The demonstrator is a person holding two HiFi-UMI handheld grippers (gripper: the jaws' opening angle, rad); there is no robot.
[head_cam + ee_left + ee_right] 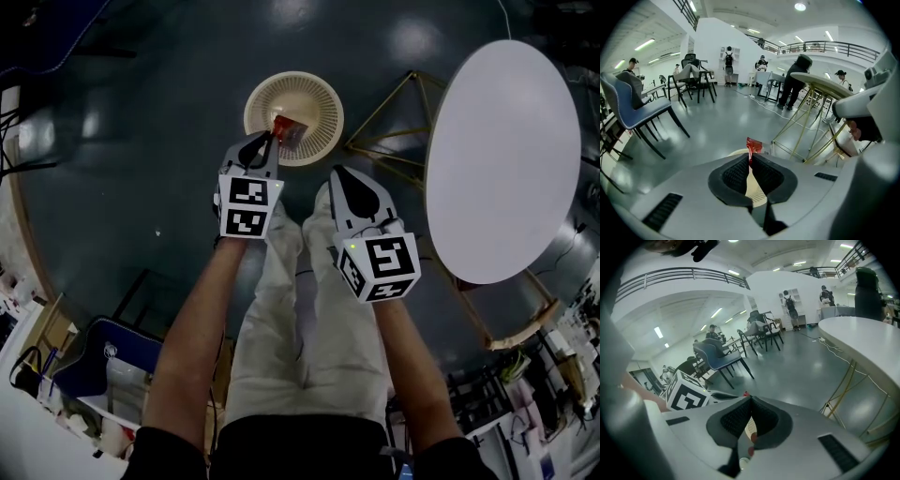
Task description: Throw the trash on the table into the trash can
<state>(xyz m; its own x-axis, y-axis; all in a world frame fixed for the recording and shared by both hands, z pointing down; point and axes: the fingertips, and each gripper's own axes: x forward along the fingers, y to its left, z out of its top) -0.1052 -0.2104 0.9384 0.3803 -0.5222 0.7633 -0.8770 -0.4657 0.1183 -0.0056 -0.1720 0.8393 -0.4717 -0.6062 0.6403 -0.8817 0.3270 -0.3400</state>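
Red wrapper (287, 129) is pinched at the tip of the left tool (273, 137), whose jaws are clamped on it. In the head view it hangs over the near side of the cream bin (319, 94), which stands on the dark floor (141, 187). The right tool (338, 174) hangs just beside the bin's rim, jaws together and nothing between them. The white round table (506, 159) stands to the right, apart from the bin.

Wrapper (287, 129) over the trash can (320, 95), table (506, 159) to its right, chair (92, 362) at lower left.
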